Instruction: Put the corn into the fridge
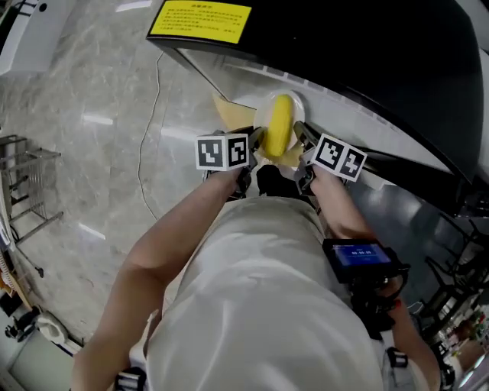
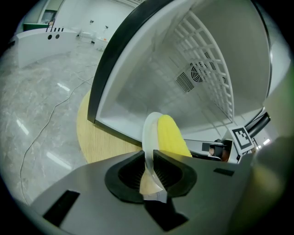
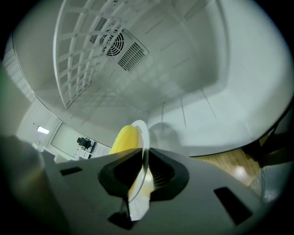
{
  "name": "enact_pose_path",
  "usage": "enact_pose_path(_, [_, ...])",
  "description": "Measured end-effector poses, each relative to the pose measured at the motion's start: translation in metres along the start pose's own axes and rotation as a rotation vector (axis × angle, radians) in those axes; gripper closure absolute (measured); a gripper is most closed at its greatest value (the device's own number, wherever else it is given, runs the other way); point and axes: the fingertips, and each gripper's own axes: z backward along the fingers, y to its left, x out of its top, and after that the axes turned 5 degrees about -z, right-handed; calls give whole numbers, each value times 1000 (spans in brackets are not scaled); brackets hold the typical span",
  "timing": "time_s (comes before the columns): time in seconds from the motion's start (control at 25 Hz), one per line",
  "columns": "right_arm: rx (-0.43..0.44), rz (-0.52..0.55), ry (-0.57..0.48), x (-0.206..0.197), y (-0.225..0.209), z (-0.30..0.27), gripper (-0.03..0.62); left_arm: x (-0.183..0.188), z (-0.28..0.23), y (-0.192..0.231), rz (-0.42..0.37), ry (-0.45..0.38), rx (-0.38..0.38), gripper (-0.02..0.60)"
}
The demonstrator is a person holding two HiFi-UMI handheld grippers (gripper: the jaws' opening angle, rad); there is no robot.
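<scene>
Nearest, in the head view, the person's pale-shirted torso [image 1: 260, 305] covers the rear of both tools; only their marker cubes and tips show.

The left tool [image 2: 149, 167] is closed down to a narrow gap on the left rim of a white round plate [image 2: 148, 131]. The right tool [image 3: 143, 169] is likewise clamped on the opposite rim. The plate's gripped edges are buried between the pads.

A yellow cob of corn [image 1: 280, 126] lies on the plate. In each tool view the plate stands edge-on and screens part of the cob.

The plate is held at the open front edge of the small black fridge with a white interior [image 2: 138, 87]. Whether the plate touches the fridge floor cannot be told.

Below the fridge's front edge a light wooden board [image 2: 98, 137] shows, mostly covered. Deeper inside are a white wire shelf [image 3: 76, 55] and a round fan vent [image 3: 112, 42] on the back wall.

The yellow label [image 1: 200, 20] on the black casing is too small to read. A thin cable [image 1: 149, 114] trails across the grey marble floor [image 1: 69, 130].
</scene>
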Motion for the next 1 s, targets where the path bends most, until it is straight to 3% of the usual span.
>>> enact_pose_path(0.56, [-9, 14, -24, 17, 12, -4, 549, 19, 6, -1, 20, -48, 32, 523])
enact_pose_path(1.0, [-33, 59, -55, 43, 0, -14, 549, 36, -18, -3, 32, -93, 73, 523])
